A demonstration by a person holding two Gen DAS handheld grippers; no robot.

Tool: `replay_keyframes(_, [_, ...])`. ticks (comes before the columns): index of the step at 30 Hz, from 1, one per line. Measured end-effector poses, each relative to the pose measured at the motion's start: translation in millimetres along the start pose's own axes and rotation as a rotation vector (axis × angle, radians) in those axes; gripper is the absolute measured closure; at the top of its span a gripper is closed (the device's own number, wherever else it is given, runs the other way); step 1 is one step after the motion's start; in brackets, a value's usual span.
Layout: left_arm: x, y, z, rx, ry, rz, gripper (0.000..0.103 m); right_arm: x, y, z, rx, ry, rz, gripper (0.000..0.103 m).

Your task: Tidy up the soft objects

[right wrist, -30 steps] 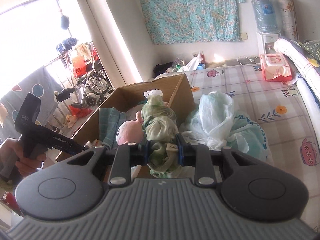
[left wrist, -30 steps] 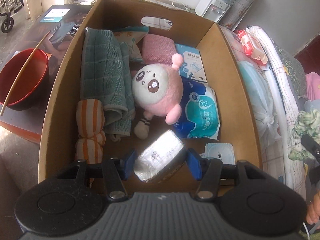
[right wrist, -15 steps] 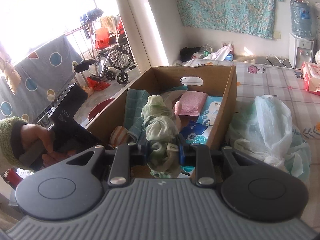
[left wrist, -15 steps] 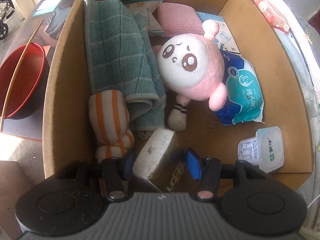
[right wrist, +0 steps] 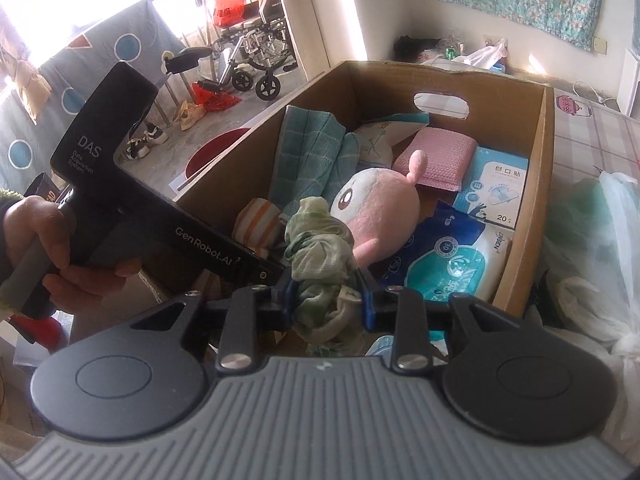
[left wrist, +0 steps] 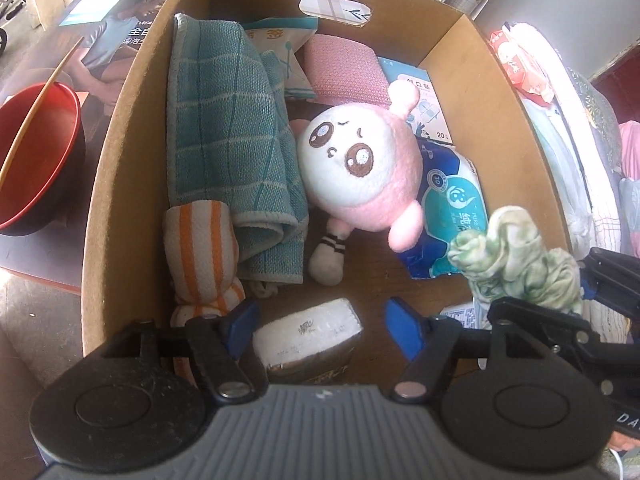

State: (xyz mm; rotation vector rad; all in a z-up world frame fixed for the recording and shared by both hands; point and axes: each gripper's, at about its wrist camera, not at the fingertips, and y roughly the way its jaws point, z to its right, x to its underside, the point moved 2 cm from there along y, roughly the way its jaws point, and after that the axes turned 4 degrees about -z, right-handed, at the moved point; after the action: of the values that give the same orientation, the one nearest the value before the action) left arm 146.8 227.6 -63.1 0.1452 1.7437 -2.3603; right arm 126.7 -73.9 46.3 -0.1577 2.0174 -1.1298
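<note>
Left wrist view looks down into the cardboard box [left wrist: 120, 184], which carries everything. Largest inside is the teal checked towel [left wrist: 228, 152] lying along the box's left wall, with the pink plush doll [left wrist: 360, 172] in the middle, a blue wipes pack [left wrist: 452, 208] against the right wall and a pink sponge [left wrist: 344, 70] toward the far wall. An orange-striped cloth roll [left wrist: 200, 256] sits at the near left corner below the towel. A small white block [left wrist: 308, 332] lies on the box floor by the near wall, between the spread jaws of the left gripper [left wrist: 320, 324], which grips nothing. The right gripper [right wrist: 326, 300] is closed around a crumpled green-and-white cloth [right wrist: 320, 256], held above the near right part of the box, over the wipes pack.
</note>
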Motion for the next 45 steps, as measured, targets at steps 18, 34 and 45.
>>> replay_keyframes(18, [-12.9, 11.7, -4.9, 0.034, -0.056, 0.004, 0.017, 19.7, -29.8, 24.6, -0.021, 0.078, 0.060, 0.055])
replay_keyframes(34, [-15.5, 28.9, 7.6, 0.028, -0.053, -0.044, 0.014, 35.0, -43.8, 36.9, -0.026, 0.150, 0.093, 0.055])
replay_keyframes(45, [1.2, -20.0, 27.9, 0.027, -0.013, 0.121, 0.014, 49.4, -70.0, 42.2, -0.005, 0.204, 0.167, 0.049])
